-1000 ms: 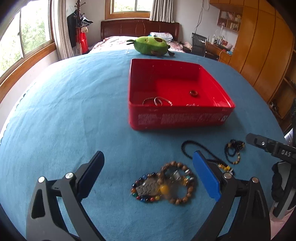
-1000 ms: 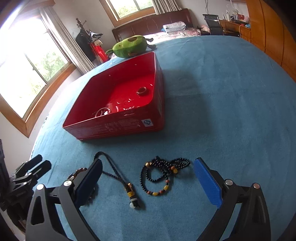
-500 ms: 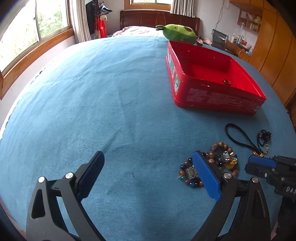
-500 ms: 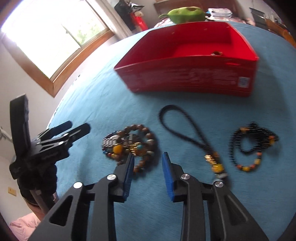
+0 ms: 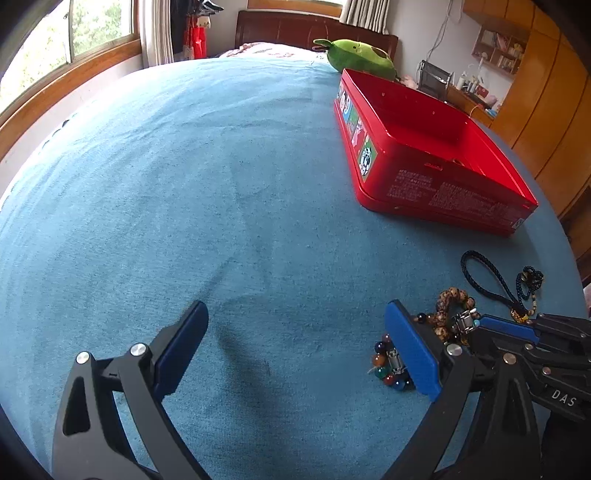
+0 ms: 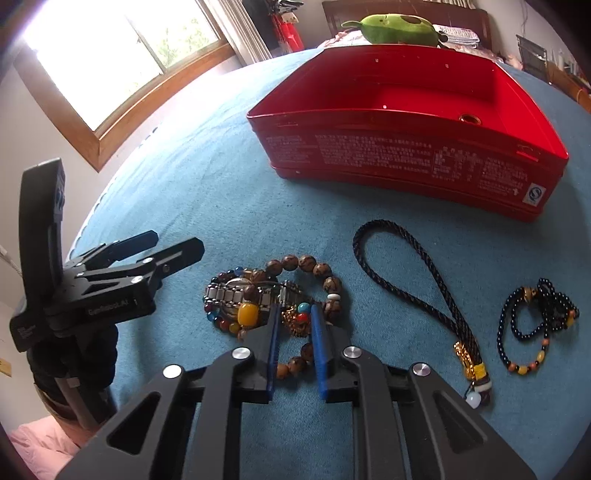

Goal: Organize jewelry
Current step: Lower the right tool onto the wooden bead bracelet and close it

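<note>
On the blue cloth (image 6: 369,443), going left to right in the right wrist view: the left gripper (image 6: 162,245) sits off to the side with its jaws spread wide and nothing in them, well clear of the pile. Next comes the bracelet heap (image 6: 266,299), a wooden bead bracelet tangled up with a metal link band and a string of coloured glass beads. The right gripper (image 6: 293,332) is right on it, jaws narrow and closing, with a gold and red charm plus part of the wooden beads between the pads; I can't tell if the pads are actually pressing yet. Then a black braided cord (image 6: 410,273) with a tassel end, and furthest right a small black bead necklace (image 6: 535,325), both lying loose.

Progress-wise I'd say early-ish to midway. The red tin (image 6: 406,162) behind everything has at least one ring (image 6: 470,118) in it, but its near wall hides most of the floor. The heap, cord and necklace are all still outside.

The surface is a soft towel-like cover, a bit creased, so beads could snag. It's a bedroom: window (image 6: 110,55) at left, green plush toy (image 6: 399,24) past the tin, wooden headboard, wardrobes on the right.
</note>
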A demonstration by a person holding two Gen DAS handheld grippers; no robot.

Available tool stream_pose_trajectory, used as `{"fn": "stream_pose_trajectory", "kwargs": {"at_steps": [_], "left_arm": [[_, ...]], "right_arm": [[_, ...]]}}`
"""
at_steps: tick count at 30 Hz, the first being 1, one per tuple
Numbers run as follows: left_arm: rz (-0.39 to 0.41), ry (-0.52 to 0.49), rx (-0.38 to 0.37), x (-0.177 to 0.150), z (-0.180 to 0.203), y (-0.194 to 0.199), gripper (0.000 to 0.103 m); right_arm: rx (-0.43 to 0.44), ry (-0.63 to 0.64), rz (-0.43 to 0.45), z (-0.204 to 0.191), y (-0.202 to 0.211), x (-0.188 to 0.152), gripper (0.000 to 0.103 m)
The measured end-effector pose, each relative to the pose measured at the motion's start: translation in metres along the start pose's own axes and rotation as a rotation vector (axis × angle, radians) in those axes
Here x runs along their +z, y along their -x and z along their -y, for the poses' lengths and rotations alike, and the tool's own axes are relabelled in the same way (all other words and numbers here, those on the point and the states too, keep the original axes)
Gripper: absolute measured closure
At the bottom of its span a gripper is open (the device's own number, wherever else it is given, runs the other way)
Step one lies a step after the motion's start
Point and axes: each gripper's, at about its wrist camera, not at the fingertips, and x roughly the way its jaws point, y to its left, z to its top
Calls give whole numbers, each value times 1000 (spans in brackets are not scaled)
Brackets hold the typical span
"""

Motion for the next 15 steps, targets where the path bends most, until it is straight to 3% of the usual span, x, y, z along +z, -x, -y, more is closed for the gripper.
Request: {"fn": "stream_pose_trajectory", "kwargs": {"at_steps": [6, 15], "left_arm": [[-16, -2, -7, -3, -1, -5, 7], [-11, -19, -1, -3, 3, -8, 7]], "right_arm": [[44, -26, 17, 10, 8, -4, 96], [145, -94, 69, 38, 32, -12, 98]]}}
